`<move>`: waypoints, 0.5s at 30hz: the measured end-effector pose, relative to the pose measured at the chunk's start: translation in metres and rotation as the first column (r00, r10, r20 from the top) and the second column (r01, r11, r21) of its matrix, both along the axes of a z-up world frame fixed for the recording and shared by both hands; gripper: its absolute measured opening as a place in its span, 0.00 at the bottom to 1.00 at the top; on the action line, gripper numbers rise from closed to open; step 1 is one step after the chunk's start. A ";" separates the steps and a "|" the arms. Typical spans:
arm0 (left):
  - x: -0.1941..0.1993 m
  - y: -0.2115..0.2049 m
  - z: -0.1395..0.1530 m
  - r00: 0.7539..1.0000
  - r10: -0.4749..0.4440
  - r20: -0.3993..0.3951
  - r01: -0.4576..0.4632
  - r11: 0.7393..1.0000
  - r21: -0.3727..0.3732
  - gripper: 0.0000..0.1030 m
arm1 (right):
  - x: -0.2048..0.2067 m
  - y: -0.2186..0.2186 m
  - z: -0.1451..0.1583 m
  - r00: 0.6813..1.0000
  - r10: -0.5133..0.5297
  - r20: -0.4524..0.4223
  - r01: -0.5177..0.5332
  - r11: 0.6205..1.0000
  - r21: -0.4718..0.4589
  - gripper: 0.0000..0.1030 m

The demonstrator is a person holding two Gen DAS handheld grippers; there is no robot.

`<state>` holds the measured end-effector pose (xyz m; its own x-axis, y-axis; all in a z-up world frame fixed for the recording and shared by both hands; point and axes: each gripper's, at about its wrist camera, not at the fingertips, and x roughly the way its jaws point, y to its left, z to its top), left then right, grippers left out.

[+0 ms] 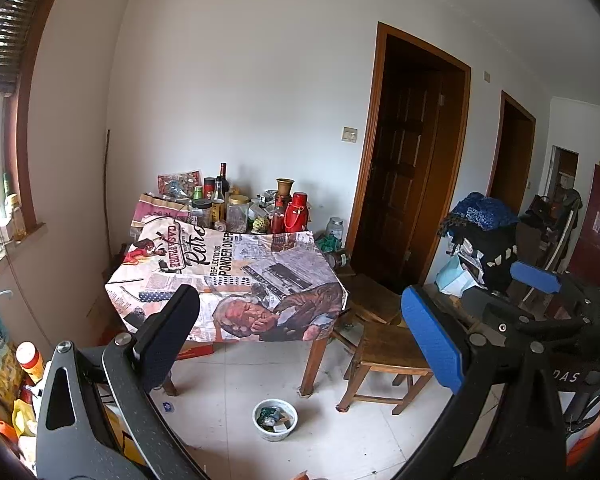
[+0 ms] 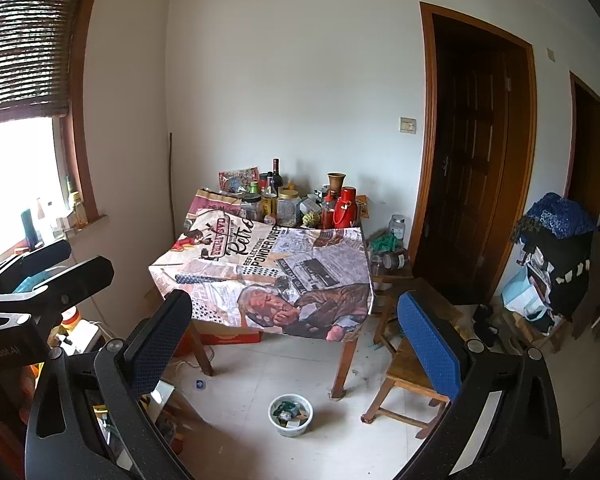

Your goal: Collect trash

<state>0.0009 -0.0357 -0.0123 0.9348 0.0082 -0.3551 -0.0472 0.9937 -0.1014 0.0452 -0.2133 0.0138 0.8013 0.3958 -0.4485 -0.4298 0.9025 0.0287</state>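
Meanwhile, held both tools level, side by side, aimed across the room at the table (image 1: 236,280). Left tool (image 1: 300,332) spread wide, gripping nothing; right tool (image 2: 300,332) likewise agape and bare. Saw trash heaped in a white bowl (image 1: 275,419) on the floor, near the table leg.
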 end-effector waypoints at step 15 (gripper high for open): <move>0.001 -0.001 -0.001 1.000 -0.022 -0.008 0.022 1.000 0.019 0.99 | 0.001 -0.003 0.000 1.000 0.003 -0.003 -0.003 1.000 0.001 0.99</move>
